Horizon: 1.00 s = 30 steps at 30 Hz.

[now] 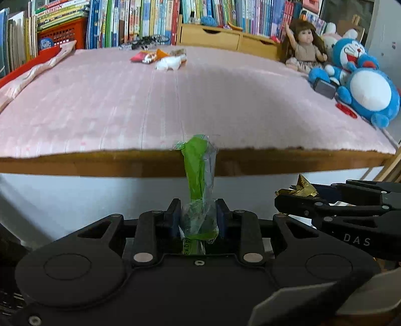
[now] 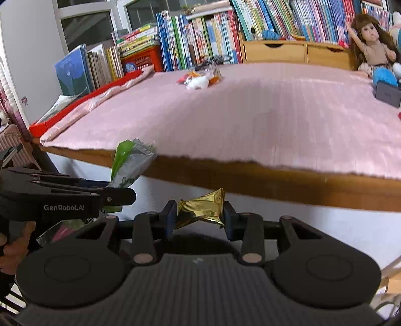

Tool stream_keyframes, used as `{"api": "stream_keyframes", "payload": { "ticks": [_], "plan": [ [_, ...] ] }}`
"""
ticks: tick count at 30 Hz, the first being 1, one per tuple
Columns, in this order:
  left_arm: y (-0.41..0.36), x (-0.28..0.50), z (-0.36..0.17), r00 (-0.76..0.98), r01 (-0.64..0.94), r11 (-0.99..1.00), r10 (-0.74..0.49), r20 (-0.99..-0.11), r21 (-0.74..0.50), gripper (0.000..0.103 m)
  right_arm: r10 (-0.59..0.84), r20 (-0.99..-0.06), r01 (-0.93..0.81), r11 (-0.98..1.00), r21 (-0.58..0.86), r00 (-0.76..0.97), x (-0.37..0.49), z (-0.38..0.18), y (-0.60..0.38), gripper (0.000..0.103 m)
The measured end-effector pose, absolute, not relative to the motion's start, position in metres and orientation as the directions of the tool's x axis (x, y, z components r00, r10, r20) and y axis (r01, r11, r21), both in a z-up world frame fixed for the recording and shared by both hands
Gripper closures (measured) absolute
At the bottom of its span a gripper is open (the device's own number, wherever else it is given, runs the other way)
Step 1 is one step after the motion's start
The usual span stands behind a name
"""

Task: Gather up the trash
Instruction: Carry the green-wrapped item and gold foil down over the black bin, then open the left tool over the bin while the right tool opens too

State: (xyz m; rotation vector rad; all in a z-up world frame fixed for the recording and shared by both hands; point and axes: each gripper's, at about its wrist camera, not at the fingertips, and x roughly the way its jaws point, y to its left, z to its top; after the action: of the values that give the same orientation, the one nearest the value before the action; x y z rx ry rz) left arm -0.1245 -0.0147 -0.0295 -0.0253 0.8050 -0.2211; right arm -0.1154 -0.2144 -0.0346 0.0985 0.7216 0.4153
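My left gripper point(image 1: 199, 215) is shut on a green and clear plastic wrapper point(image 1: 199, 173) that stands up between its blue pads, in front of the table's wooden front edge. In the right wrist view the same green wrapper point(image 2: 130, 160) sticks up from the left gripper point(image 2: 125, 194) at the left. My right gripper point(image 2: 199, 213) is shut on a crumpled gold foil wrapper point(image 2: 203, 209). The gold wrapper point(image 1: 299, 189) and right gripper point(image 1: 280, 200) also show at the right of the left wrist view. A small pile of wrappers and white tissue point(image 1: 163, 59) lies far back on the table.
A pink cloth point(image 1: 175, 100) covers the wooden table point(image 1: 75, 165). Books point(image 1: 137, 22) and wooden drawers point(image 1: 225, 37) line the back. A doll point(image 1: 304, 47), a blue plush toy point(image 1: 363, 87) and a dark box point(image 1: 324, 87) sit at the right. A red tray point(image 2: 82, 102) lies along the left.
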Motion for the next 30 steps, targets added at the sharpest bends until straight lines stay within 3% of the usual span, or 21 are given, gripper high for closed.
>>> {"api": "stream_keyframes", "payload": {
  "ticks": [20,30],
  "plan": [
    [-0.012,-0.113,-0.109,0.385,0.154,0.977,-0.199,-0.901,-0.149,0.074,0.366,-0.788,-0.309,0.922,0.235,0.495,-0.119,-0.104,-0.196,0.057],
    [-0.012,-0.108,-0.13,0.318,0.145,0.983,-0.156,-0.935,-0.115,0.073,0.365,-0.823,-0.32,0.917,0.237,0.436,-0.115,-0.123,-0.183,0.053]
  ]
}}
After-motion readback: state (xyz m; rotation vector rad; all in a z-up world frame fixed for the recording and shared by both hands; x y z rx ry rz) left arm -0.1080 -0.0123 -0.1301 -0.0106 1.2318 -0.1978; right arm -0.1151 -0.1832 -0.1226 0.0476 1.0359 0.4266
